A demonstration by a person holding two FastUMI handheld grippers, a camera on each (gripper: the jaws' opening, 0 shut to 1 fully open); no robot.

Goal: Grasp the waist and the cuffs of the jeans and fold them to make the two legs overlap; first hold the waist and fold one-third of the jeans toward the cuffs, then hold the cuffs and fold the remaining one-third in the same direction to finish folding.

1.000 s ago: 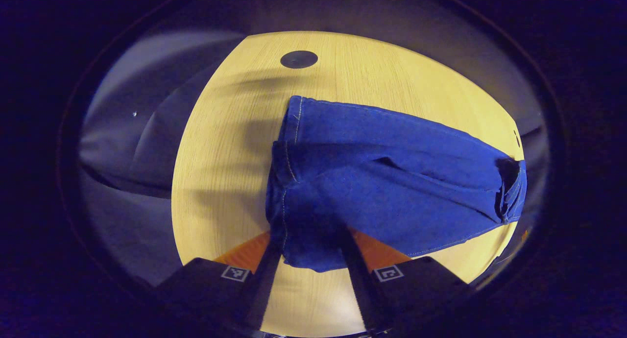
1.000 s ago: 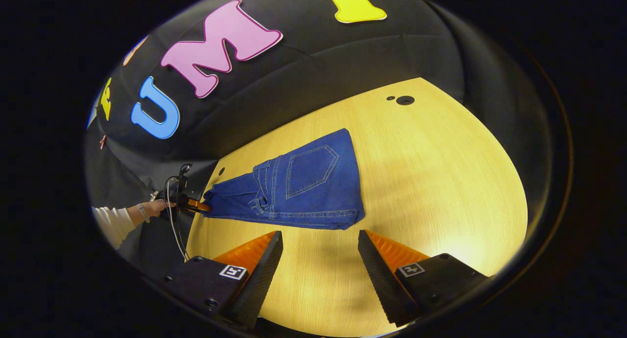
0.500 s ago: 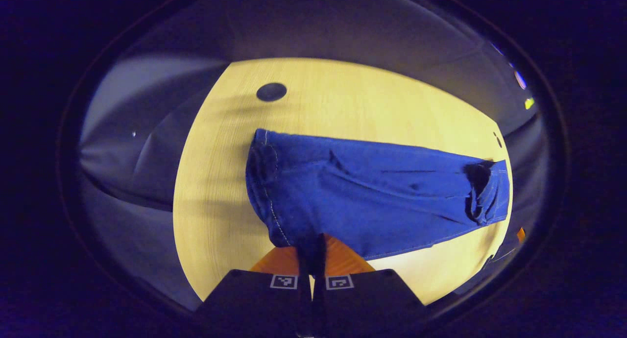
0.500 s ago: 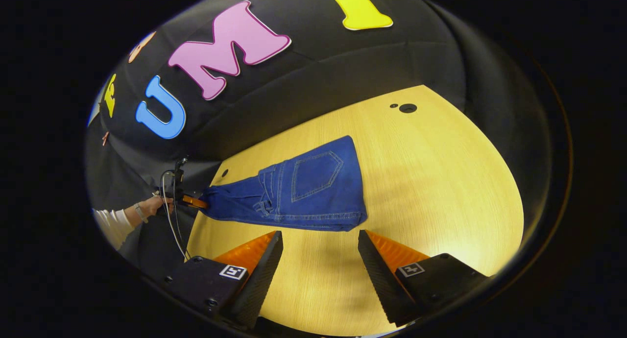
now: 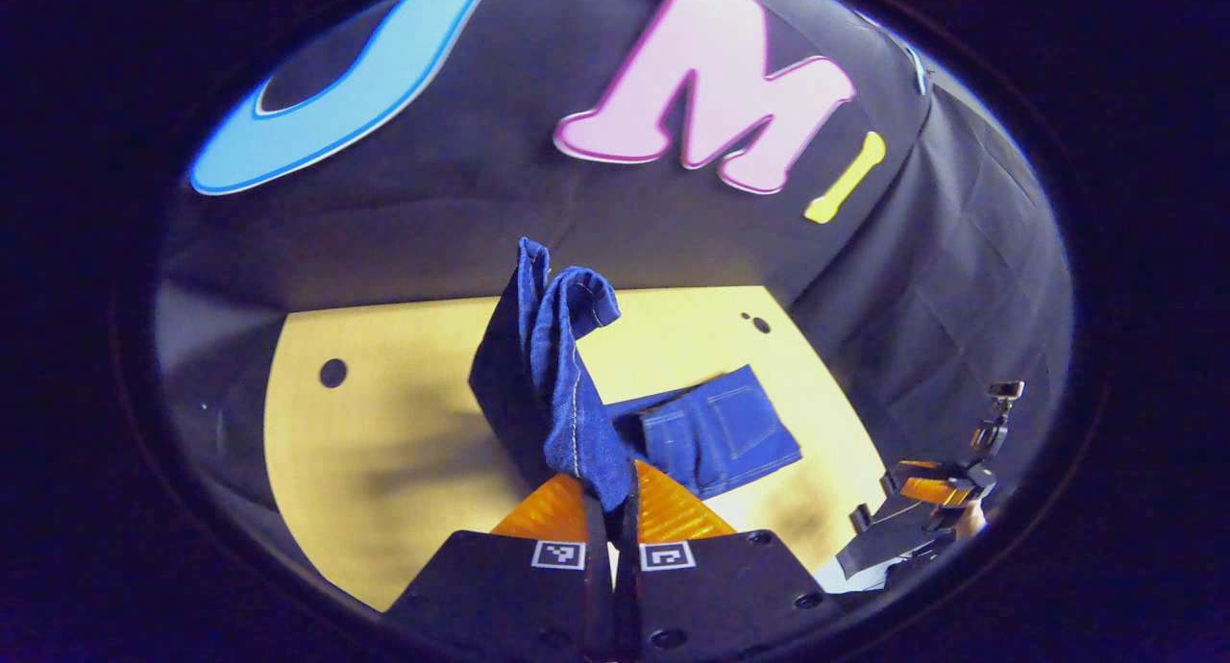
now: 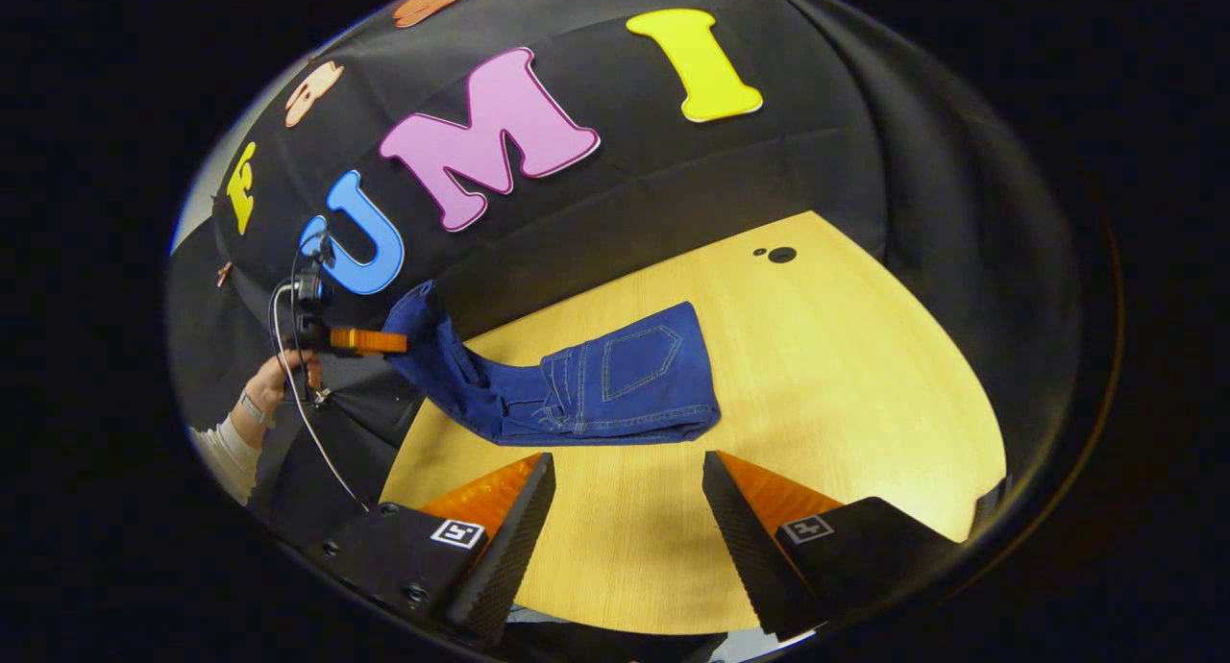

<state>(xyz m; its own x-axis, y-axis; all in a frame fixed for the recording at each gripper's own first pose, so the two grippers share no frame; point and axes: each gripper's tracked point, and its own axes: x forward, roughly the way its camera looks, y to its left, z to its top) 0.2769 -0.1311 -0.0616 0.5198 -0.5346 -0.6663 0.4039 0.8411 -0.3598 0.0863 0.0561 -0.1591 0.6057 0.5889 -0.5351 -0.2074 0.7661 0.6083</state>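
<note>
Step in hand: final fold, cuffs carried over the folded waist part
How to do it well: lift the cuffs (image 5: 567, 303) high enough that the leg clears the table (image 6: 865, 375); carry them right, toward the waist part, without dragging it; lay the hem square on its far edge; release only once the cloth lies flat
Left gripper (image 5: 611, 495): clenched on the cuff end, both fingers pressed together on denim; raised above the left end of the table
Right gripper (image 6: 629, 509): fingers spread wide, holding nothing; hovers just near the folded part
Jeans (image 6: 615, 384): dark blue denim, pale stitching; waist part flat near the table middle, back pocket up; leg rising leftward off the wood
</note>
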